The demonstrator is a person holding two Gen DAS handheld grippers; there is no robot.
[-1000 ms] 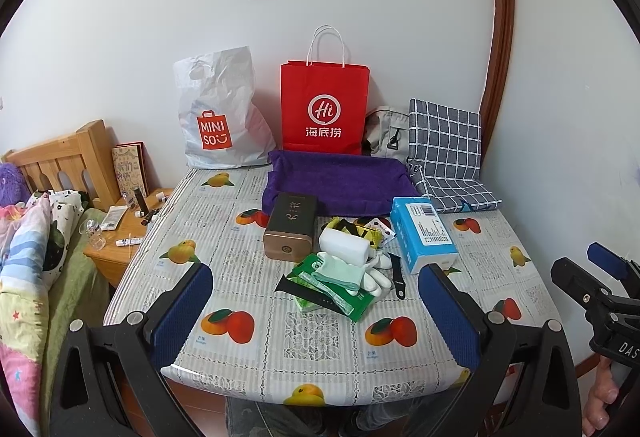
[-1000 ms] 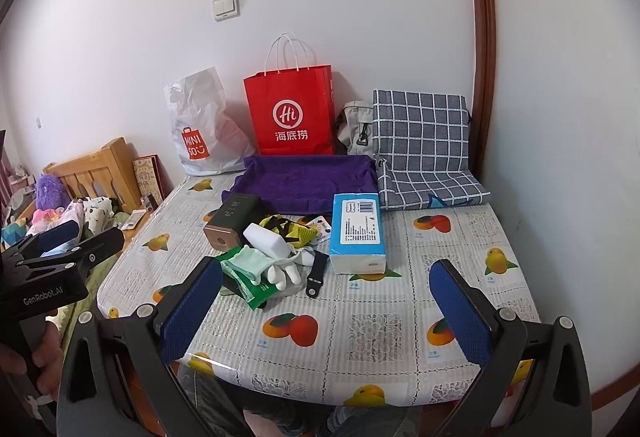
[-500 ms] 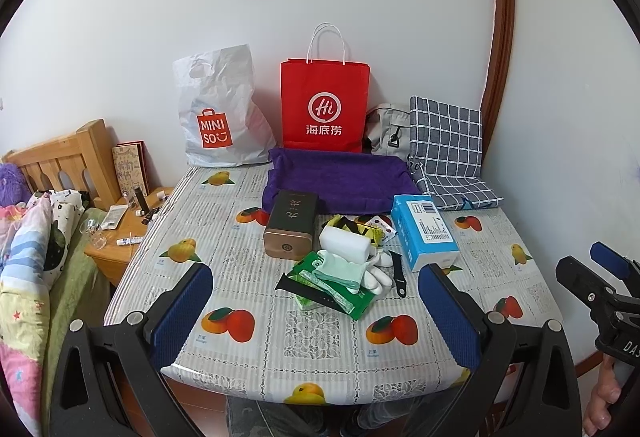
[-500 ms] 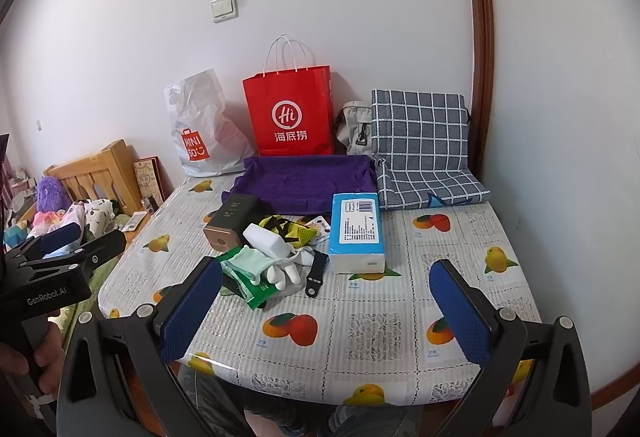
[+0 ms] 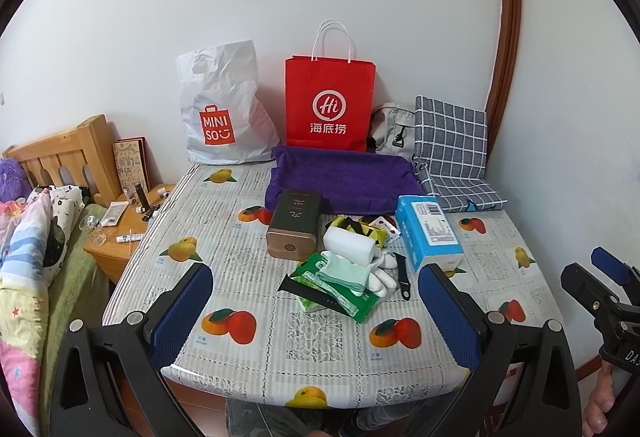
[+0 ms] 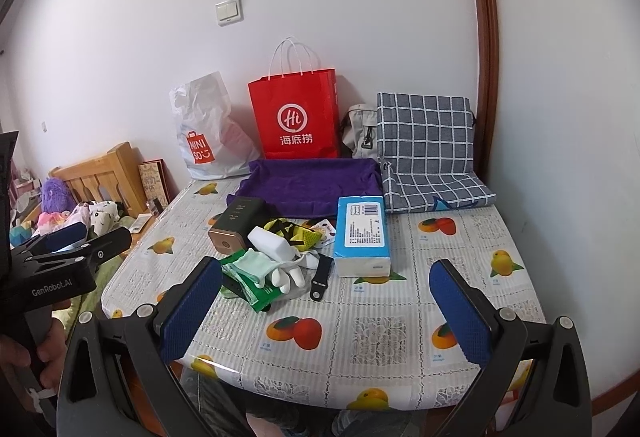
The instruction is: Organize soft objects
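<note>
Both tongs [image 5: 318,311] [image 6: 326,305] agape, pale green sock [image 5: 344,273] crumpled

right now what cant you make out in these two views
- Red bag and white bag: contents hidden by their own sides, both views.
- Grey pouch: mostly hidden behind the red bag and checked cushion.
- Green packet: label covered by the pale glove and black strap.
- Blue box: print too small to read.
- Table: near edge cut off by both tongs' frames.
</note>
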